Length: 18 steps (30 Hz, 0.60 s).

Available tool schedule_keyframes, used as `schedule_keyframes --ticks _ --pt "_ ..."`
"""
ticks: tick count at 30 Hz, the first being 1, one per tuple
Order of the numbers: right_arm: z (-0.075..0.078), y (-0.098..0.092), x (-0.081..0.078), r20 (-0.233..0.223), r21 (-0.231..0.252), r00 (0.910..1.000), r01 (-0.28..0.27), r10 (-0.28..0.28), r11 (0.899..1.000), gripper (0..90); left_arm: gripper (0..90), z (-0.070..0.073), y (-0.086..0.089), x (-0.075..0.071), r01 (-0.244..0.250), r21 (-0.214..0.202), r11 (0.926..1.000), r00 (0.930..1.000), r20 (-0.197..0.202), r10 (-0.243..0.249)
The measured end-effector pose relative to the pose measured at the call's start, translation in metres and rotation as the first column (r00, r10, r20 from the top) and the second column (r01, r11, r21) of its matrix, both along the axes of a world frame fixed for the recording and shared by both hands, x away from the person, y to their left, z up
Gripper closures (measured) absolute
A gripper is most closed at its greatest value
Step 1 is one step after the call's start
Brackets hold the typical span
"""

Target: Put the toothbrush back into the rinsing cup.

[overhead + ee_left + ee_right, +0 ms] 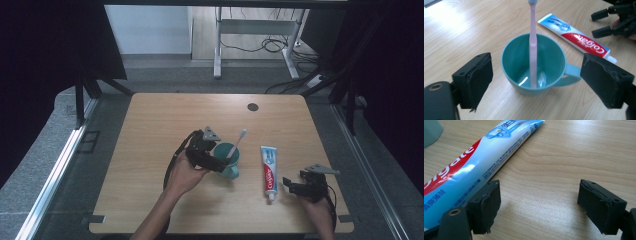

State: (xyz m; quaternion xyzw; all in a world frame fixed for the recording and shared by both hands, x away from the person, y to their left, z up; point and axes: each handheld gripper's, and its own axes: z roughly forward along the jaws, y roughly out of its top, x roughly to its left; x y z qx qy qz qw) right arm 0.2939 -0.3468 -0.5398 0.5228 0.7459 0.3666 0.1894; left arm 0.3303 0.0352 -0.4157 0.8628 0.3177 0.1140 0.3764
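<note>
The left gripper stands wide, pads clear of the teal mug between them, near the table's middle. A pink toothbrush stands upright in the mug. The right gripper, also wide and holding nothing, sits near the front right corner, just beside the toothpaste tube.

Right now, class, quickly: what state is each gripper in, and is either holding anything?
Left gripper: open, holding nothing; its fingers stand either side of the teal cup.
Right gripper: open, holding nothing, beside the toothpaste tube.
</note>
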Motion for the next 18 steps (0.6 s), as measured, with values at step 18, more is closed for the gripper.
schedule_keyframes --ticks 18 --pt "0.0 0.001 0.0 0.006 -0.006 1.0 0.001 -0.001 1.0 18.5 0.0 -0.014 0.039 -0.018 -0.039 0.009 0.9992 0.9987 0.032 0.039"
